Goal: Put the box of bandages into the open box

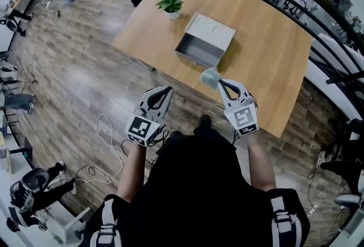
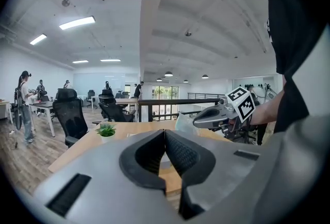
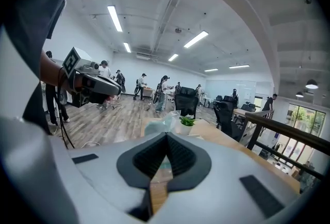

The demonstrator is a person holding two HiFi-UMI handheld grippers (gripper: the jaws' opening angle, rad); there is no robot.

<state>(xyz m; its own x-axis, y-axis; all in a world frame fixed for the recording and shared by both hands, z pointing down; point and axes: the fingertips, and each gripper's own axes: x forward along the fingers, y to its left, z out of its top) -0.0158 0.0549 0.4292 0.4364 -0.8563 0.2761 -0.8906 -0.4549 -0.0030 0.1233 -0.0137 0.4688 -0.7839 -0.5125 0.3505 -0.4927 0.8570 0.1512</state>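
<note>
While the right gripper (image 1: 219, 83) pinches the box of bandages (image 1: 209, 76) at its tip, the pale blue-green pack is held up by the near edge of the wooden table (image 1: 267, 64)

The open box (image 1: 213, 32) is grey and sits on the table just past the pack, with its open side up. A small green plant (image 1: 170, 1) in a white pot stands near the open box, on its far left side. The left gripper (image 1: 164, 94) is off the table, over the wood floor (image 1: 74, 64). Its two jaws are pressed together with nothing between them
</note>
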